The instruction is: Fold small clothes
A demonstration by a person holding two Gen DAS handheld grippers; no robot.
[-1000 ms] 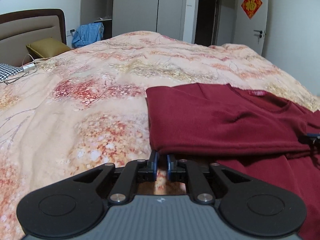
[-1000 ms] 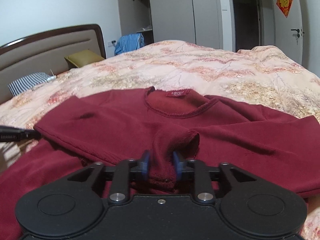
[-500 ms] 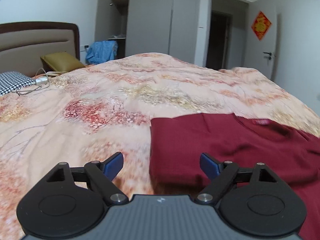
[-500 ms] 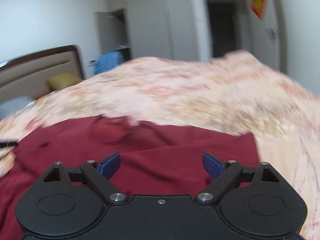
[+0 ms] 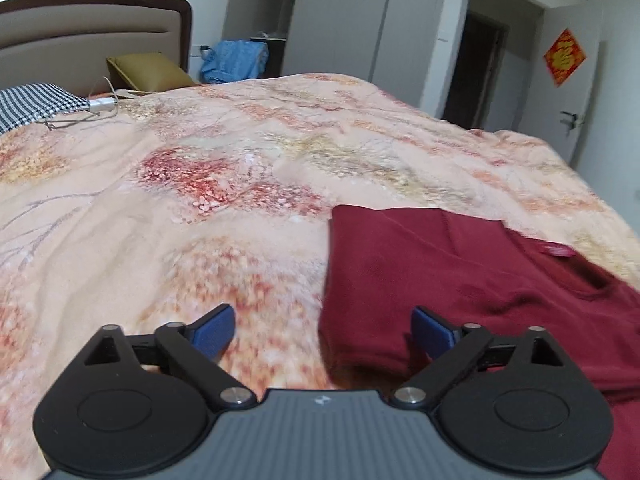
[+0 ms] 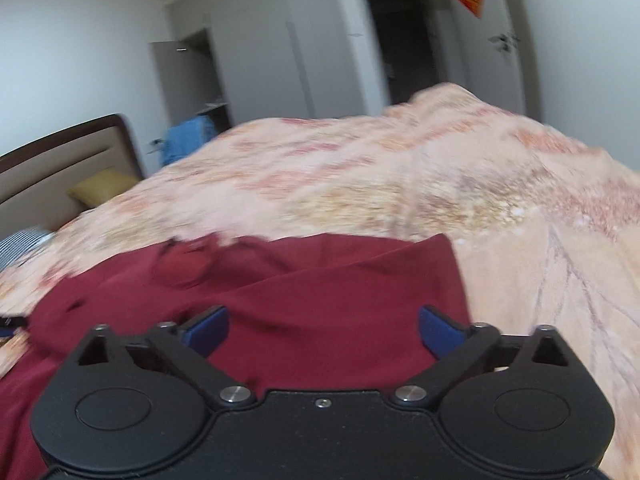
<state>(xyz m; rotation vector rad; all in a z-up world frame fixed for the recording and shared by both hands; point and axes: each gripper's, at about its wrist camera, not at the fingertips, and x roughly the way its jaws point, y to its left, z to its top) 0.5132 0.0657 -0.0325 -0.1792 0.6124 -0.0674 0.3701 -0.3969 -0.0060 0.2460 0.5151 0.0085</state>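
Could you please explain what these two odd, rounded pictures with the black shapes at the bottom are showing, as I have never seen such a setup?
Gladly. There is no robot here: a person holds a two-finger gripper in each hand, and a wide-angle camera on each one looks forward along its fingers. The black shapes are the gripper bodies; the blue tips are the finger pads.

One picture is from the left gripper, the other from the right gripper. Both look across a bed covered with a peach floral quilt. On it lies a dark red long-sleeved knit top, partly folded, its left edge straight in the left view.

Both grippers' jaws have just been opening and now stand wide apart. Neither holds anything; the top lies free on the quilt below them.

By the padded headboard lies an olive cushion.
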